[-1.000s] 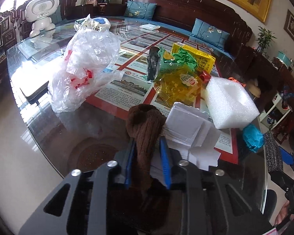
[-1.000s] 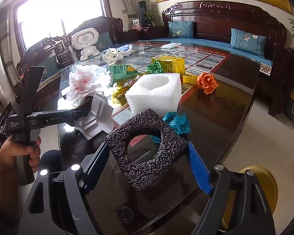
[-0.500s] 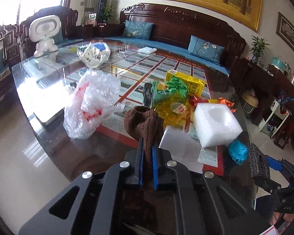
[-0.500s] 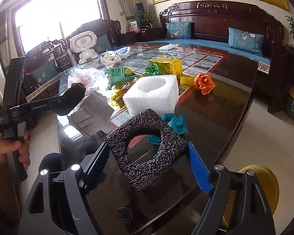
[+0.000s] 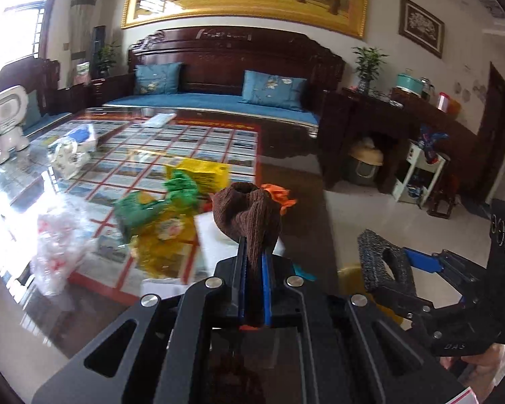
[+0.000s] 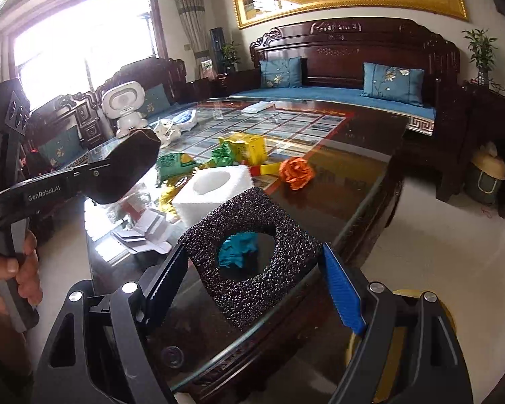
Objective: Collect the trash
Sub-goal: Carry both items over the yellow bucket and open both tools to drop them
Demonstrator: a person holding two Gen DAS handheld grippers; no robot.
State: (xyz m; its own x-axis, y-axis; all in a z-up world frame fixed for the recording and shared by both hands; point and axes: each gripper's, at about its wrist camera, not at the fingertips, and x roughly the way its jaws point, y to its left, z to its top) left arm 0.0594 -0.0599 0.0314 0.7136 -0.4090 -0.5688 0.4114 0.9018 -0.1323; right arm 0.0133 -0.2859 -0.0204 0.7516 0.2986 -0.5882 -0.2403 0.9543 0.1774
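Observation:
My left gripper [image 5: 252, 262] is shut on a brown knitted sock [image 5: 249, 215] and holds it above the glass table; it shows dark in the right wrist view [image 6: 128, 165]. My right gripper [image 6: 252, 269] is shut on a black foam square with a round hole [image 6: 252, 256], held over the table's near edge; it also shows in the left wrist view [image 5: 383, 266]. On the table lie a white foam block [image 6: 215, 188], an orange paper ball [image 6: 296, 173], a teal wad [image 6: 235, 245], folded white paper [image 6: 144, 232], green and yellow wrappers [image 5: 158, 215], a yellow box [image 6: 249, 146] and a clear plastic bag [image 5: 57, 245].
The glass table [image 6: 353, 168] has a dark wooden rim. A white toy robot [image 6: 124, 107] stands at its far left. A wooden sofa with blue cushions [image 6: 353, 77] stands behind. A yellow round thing [image 6: 407, 294] shows on the floor below my right gripper.
My left gripper has closed on the brown sock, lifted it off the table and swung right. My right gripper has kept the black foam square almost still.

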